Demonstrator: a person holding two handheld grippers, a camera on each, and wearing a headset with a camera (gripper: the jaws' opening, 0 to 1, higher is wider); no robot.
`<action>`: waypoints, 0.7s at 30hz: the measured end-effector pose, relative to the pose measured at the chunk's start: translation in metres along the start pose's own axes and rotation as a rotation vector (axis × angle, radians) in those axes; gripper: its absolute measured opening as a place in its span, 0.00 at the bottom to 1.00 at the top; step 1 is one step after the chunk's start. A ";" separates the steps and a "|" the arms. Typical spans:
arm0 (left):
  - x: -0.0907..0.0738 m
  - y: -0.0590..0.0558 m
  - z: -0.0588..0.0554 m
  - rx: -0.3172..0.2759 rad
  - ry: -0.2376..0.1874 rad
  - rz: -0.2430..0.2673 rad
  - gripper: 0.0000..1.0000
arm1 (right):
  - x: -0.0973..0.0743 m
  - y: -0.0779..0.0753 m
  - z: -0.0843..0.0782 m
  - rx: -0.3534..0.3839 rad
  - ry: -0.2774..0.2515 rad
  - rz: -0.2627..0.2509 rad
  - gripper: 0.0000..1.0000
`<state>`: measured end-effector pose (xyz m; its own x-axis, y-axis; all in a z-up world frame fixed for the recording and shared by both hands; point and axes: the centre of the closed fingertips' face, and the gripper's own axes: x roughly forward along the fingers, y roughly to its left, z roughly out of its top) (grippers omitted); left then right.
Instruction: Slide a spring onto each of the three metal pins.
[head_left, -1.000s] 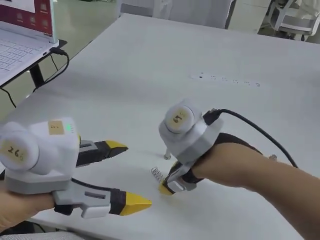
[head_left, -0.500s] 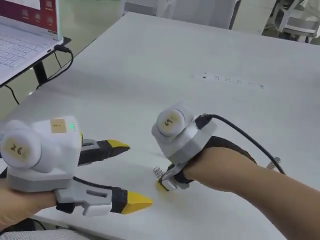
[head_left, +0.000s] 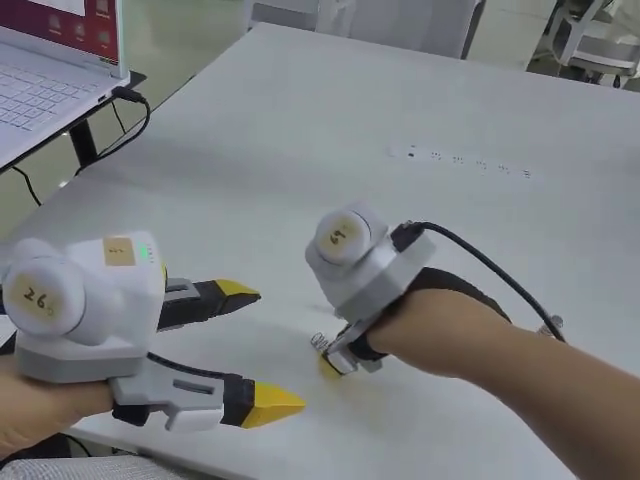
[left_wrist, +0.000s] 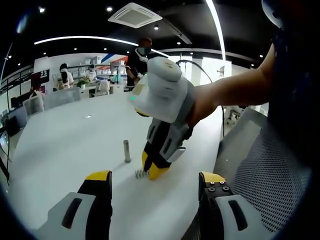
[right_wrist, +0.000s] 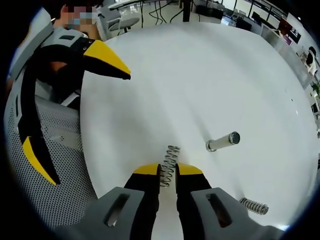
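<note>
My right gripper (head_left: 338, 362) points down at the white table (head_left: 300, 130) near its front edge, shut on a small coil spring (head_left: 318, 342). In the right gripper view the spring (right_wrist: 170, 161) sticks out forward from between the nearly closed yellow tips (right_wrist: 168, 171). A short metal pin (right_wrist: 223, 141) stands just beyond and to the right of it. The left gripper view has the same pin (left_wrist: 127, 151) upright beside the spring (left_wrist: 140, 173) and the right gripper (left_wrist: 155, 167). My left gripper (head_left: 255, 347) hovers open and empty to the left.
A second spring (right_wrist: 253, 205) lies on the table to the right of my right gripper. A small metal piece (head_left: 555, 322) sits by my right forearm. A laptop (head_left: 40, 70) and its cable (head_left: 135, 105) stand off the table's left edge. Chairs line the far side.
The right gripper has tipped a little further over the spring, which now shows shorter beside its tips. The left gripper has hardly moved. The head camera has shifted slightly.
</note>
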<state>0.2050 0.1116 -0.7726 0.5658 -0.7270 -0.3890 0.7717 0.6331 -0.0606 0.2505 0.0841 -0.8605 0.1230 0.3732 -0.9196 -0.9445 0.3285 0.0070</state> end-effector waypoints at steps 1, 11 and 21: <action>0.000 0.000 0.000 0.001 0.001 0.000 0.66 | 0.000 0.001 -0.001 -0.007 0.002 0.005 0.09; 0.003 -0.005 -0.001 0.011 0.019 -0.029 0.62 | -0.032 0.020 -0.007 -0.141 -0.017 0.101 0.09; 0.011 -0.020 0.011 0.048 0.026 -0.102 0.47 | -0.074 0.042 -0.007 -0.297 -0.055 0.178 0.09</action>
<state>0.1989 0.0882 -0.7650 0.4766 -0.7794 -0.4066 0.8383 0.5422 -0.0567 0.1993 0.0642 -0.7946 -0.0429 0.4504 -0.8918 -0.9990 -0.0100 0.0430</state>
